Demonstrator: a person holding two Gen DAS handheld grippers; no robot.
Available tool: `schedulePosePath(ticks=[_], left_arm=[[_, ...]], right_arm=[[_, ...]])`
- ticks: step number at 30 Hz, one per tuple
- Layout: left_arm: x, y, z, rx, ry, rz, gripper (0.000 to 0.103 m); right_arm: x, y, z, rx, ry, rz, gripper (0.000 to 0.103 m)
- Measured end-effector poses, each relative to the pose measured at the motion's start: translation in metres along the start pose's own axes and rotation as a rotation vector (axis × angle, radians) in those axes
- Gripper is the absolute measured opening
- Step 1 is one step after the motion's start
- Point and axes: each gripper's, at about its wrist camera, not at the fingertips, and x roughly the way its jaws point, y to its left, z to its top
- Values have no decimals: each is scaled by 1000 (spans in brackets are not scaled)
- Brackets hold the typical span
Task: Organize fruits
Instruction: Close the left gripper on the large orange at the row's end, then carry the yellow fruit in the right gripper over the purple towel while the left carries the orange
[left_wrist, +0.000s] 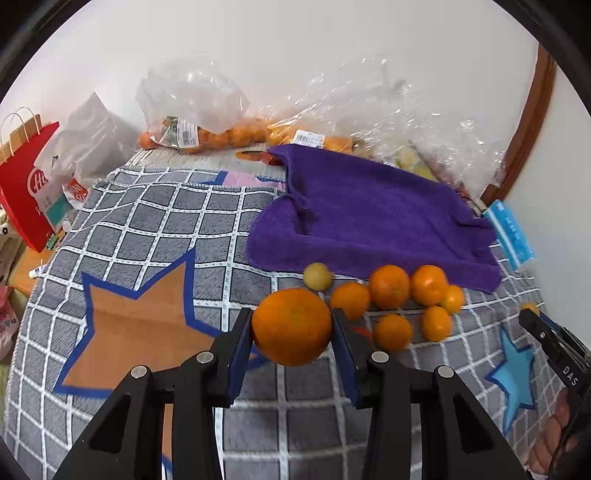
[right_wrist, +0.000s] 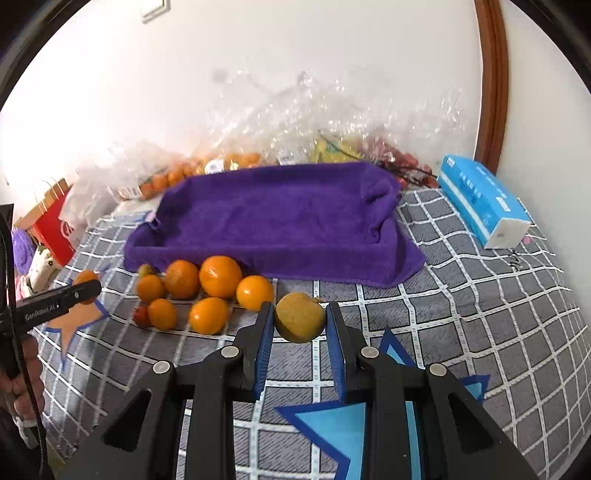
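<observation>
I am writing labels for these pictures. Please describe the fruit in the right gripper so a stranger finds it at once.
Find the purple towel on the checked blanket. Before its front edge lies a group of oranges; right of them, the right gripper holds one fruit. It alone is dull yellow-green, while its neighbours are bright orange.

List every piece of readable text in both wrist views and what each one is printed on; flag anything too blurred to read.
"GenRobot.AI": on the left tongs, seen from the right wrist view.
"DAS": on the right tongs, seen from the left wrist view.
"HL", partly cut off: white logo on the red paper bag.
Unreadable: price labels on the plastic fruit bags, and the print on the blue tissue pack.
</observation>
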Motion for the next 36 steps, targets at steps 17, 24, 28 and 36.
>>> schedulePosePath(ticks=[17,24,28,36], left_arm=[[-62,-20,21,11,-81,-39,39],[-71,-28,40,17,-111,-49,40],[-70,-32,50,17,-116,-58,39],[-55,-36,79,21,-112,-68,39]], right_arm=[[-49,15,28,-1,-63,-3,28],[-57,15,44,1,-84,-7,28],[-56,12,56,3,-94,-13,28],[-44,9,90,8,-108,-12,28]])
